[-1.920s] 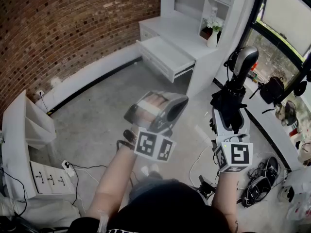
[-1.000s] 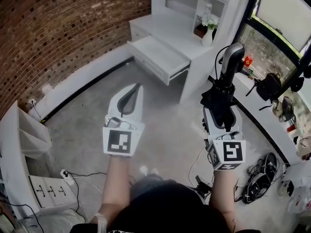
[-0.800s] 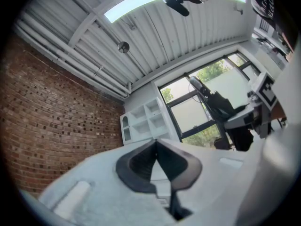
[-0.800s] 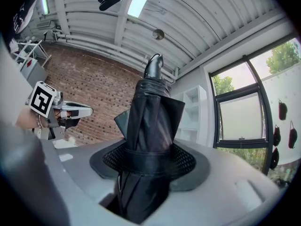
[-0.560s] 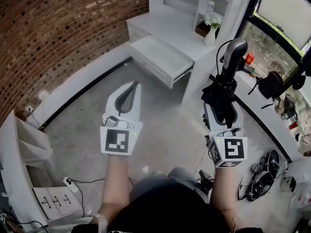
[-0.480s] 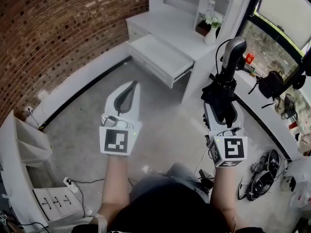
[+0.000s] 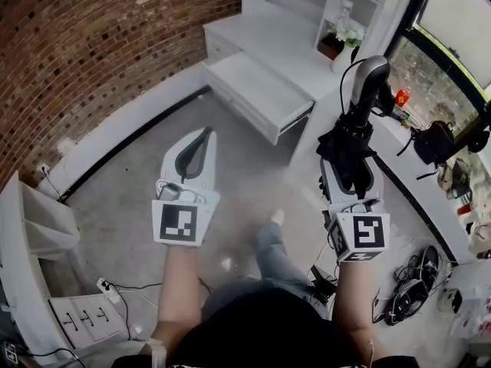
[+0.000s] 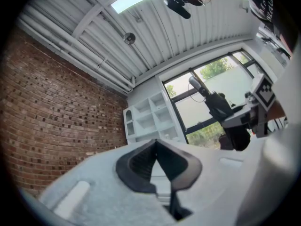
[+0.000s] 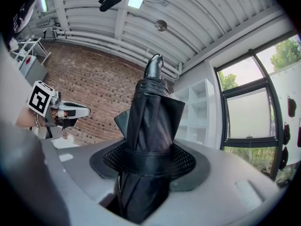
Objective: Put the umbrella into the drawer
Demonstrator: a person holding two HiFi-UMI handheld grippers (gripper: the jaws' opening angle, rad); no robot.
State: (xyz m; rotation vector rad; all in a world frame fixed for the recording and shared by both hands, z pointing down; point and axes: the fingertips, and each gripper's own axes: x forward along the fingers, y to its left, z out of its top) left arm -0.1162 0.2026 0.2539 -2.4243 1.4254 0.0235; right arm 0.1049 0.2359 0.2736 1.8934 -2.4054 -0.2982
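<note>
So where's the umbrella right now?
The umbrella is clamped in the right hand-held gripper, at the head view's right, short of the open drawer.

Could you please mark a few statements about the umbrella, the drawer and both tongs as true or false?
1. The right tongs grip a folded black umbrella. True.
2. The left tongs hold the umbrella's handle. False: they are closed on nothing.
3. The white drawer stands pulled open. True.
4. The umbrella lies inside the drawer. False: it is in the right tongs, apart from the drawer.
</note>
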